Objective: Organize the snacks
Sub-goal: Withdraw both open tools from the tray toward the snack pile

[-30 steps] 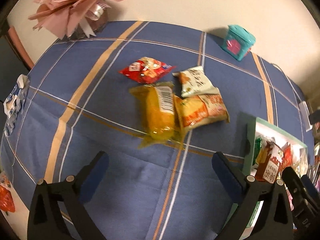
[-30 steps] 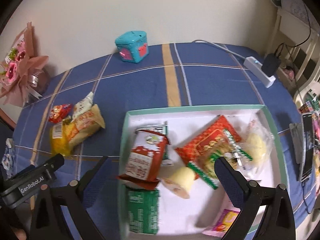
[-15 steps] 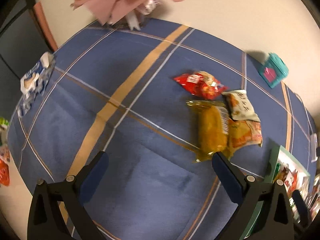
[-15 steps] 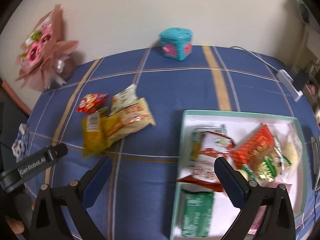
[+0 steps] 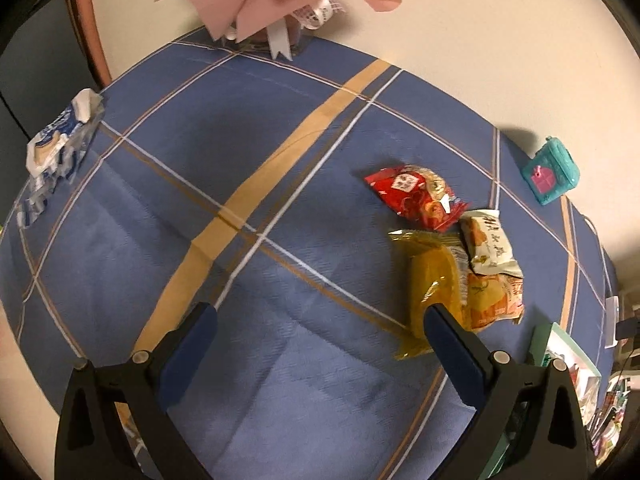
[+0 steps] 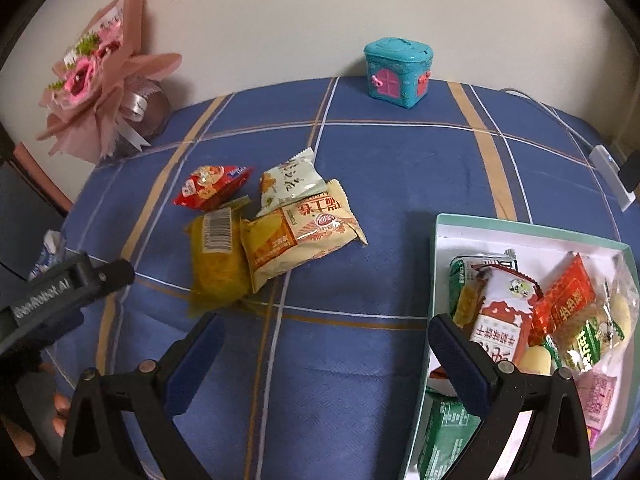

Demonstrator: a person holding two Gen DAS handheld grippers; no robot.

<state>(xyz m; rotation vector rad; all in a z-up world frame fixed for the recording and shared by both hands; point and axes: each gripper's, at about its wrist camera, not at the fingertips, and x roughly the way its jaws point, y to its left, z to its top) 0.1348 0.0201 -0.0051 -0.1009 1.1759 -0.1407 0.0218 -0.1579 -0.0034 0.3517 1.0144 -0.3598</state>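
Several snack packs lie in a cluster on the blue checked tablecloth: a red pack (image 6: 211,187), a pale green-white pack (image 6: 290,181), a yellow pack (image 6: 216,255) and an orange-cream pack (image 6: 300,232). The same cluster shows in the left wrist view, with the red pack (image 5: 416,197) and yellow pack (image 5: 435,282). A teal-rimmed white tray (image 6: 500,229) at right holds several snacks. My right gripper (image 6: 320,344) stands open above bare cloth between cluster and tray. My left gripper (image 5: 320,332) is open and empty, left of the cluster; its body (image 6: 60,288) shows at the left.
A pink bouquet (image 6: 100,76) stands at the back left by the wall. A teal toy house box (image 6: 398,68) sits at the back. A blue-white packet (image 5: 56,144) lies near the table's left edge. A white power strip (image 6: 612,172) and cable are at the far right.
Both grippers swung left: the snack cluster drifted right in the left wrist view, and the tray slid toward the right edge of the right wrist view. Both stayed open.
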